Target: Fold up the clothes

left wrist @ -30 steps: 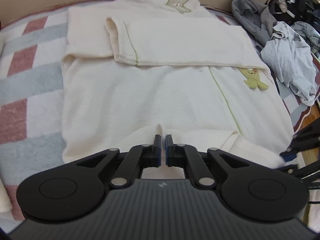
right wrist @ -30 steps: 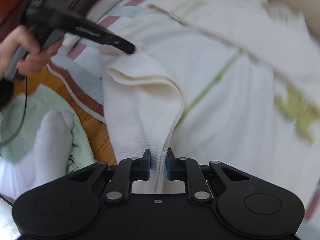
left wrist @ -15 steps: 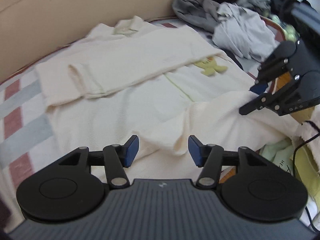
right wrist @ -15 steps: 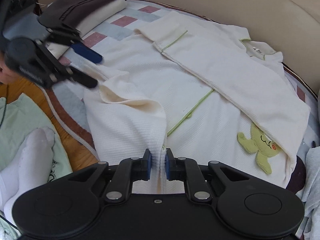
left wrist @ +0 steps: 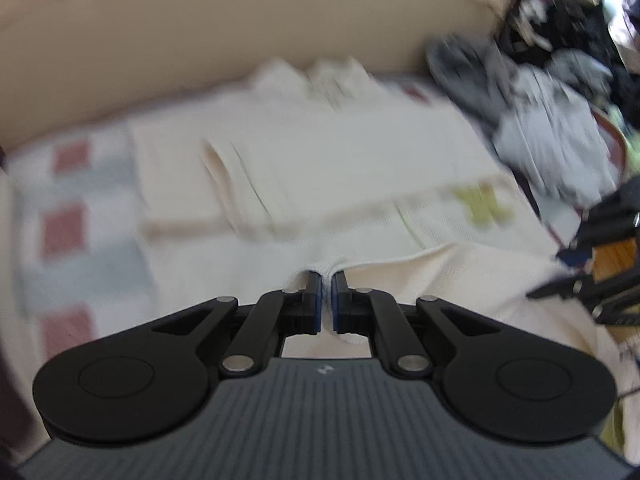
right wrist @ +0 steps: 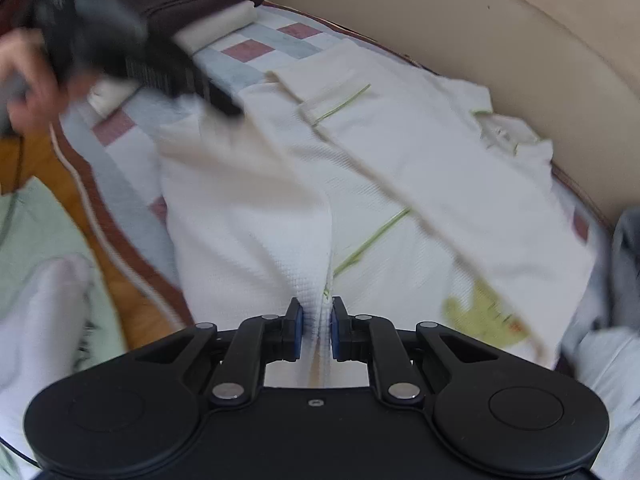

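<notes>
A cream waffle-knit shirt (left wrist: 360, 152) with green piping lies flat on the bed, its sleeves folded across the chest. It has a green animal patch (left wrist: 482, 206). My left gripper (left wrist: 328, 280) is shut on a pinch of the bottom hem, which is lifted off the bed. In the right wrist view my right gripper (right wrist: 317, 308) is shut on another part of the hem of the same shirt (right wrist: 440, 168), raised in a ridge. The other gripper shows in each view: the right gripper (left wrist: 592, 276) at the right edge, the left gripper (right wrist: 224, 104) blurred at upper left.
A checked blanket (left wrist: 68, 216) covers the bed, with a beige headboard (left wrist: 200, 20) behind. Loose grey clothes (left wrist: 552, 136) are piled at the right. A folded brown and cream stack (right wrist: 200, 4) sits at the far corner. Below are the wooden floor (right wrist: 132, 304), a socked foot (right wrist: 44, 320) and a hand (right wrist: 24, 76).
My left gripper opened half a second ago and has shut again on the hem. Both grippers have risen, lifting the bottom edge. The right gripper kept its hold throughout.
</notes>
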Action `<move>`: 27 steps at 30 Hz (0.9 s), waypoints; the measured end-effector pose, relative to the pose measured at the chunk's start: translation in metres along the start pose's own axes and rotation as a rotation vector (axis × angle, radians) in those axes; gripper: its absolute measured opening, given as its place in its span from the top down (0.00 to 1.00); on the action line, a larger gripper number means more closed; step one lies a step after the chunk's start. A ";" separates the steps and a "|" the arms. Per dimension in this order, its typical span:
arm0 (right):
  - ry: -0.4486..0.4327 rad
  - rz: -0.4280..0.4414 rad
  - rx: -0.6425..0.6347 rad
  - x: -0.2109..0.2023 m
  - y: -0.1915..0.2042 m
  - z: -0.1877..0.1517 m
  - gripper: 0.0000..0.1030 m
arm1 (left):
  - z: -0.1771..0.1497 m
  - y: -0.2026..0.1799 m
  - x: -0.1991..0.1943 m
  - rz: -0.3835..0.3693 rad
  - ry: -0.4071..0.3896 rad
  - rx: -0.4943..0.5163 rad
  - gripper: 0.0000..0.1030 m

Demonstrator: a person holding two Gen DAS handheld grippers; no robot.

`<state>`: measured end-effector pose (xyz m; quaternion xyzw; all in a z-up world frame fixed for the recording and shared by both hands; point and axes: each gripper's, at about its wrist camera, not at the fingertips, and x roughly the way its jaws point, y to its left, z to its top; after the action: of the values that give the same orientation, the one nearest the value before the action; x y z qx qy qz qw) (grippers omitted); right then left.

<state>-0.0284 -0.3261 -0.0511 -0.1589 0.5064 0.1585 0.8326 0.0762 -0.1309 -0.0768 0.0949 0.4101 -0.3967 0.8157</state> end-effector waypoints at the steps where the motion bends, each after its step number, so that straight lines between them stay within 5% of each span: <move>1: 0.004 -0.013 -0.023 0.001 -0.007 0.007 0.86 | 0.020 0.008 -0.003 0.014 -0.019 -0.014 0.96; 5: -0.012 -0.071 -0.083 0.004 -0.052 0.065 0.86 | 0.072 0.042 -0.003 0.034 -0.068 -0.081 0.96; 9: -0.051 -0.107 -0.154 0.017 -0.090 0.119 0.86 | 0.102 0.069 0.019 0.134 -0.102 -0.115 0.96; 19: -0.061 -0.117 -0.109 0.103 -0.139 0.197 0.86 | 0.122 0.142 0.082 0.192 -0.129 -0.296 0.96; 27: 0.010 -0.073 -0.119 0.175 -0.165 0.233 0.86 | 0.122 0.174 0.150 0.313 -0.044 -0.253 0.95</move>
<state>0.3025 -0.3573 -0.0885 -0.2274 0.4942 0.1572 0.8242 0.3269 -0.1588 -0.1396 0.0457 0.4190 -0.2123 0.8816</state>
